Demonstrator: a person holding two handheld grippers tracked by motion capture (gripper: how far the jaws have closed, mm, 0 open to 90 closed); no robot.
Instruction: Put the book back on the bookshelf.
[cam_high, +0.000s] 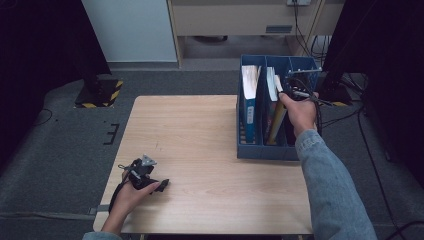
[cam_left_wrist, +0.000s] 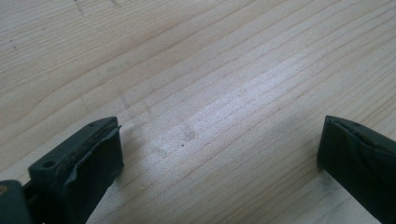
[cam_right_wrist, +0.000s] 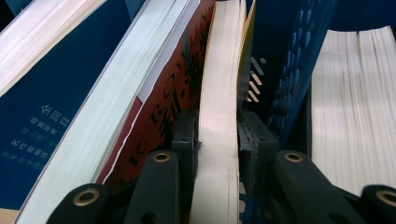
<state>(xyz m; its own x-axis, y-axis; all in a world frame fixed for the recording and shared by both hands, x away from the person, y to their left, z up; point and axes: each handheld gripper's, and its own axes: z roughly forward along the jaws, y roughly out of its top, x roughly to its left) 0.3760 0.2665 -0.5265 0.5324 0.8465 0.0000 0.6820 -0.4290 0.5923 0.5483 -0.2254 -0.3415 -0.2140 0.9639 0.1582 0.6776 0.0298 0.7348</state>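
A blue three-slot file holder (cam_high: 262, 151) stands at the table's right side. My right gripper (cam_high: 295, 93) reaches down into it from above. In the right gripper view, my right gripper (cam_right_wrist: 217, 136) is shut on a yellow-covered book (cam_right_wrist: 224, 70) with cream page edges. This book (cam_high: 277, 119) leans in the middle slot, next to a red-covered book (cam_right_wrist: 161, 105). My left gripper (cam_high: 161, 184) rests low on the table's front left. Its jaws stand wide apart over bare wood, so my left gripper (cam_left_wrist: 219, 154) is open and holds nothing.
A blue-covered book (cam_high: 248, 87) fills the holder's left slot. A perforated blue divider (cam_right_wrist: 299, 65) separates the held book from more cream pages (cam_right_wrist: 357, 93). The wooden table (cam_high: 190, 135) is bounded by grey carpet, with cables (cam_high: 345, 107) trailing behind the holder.
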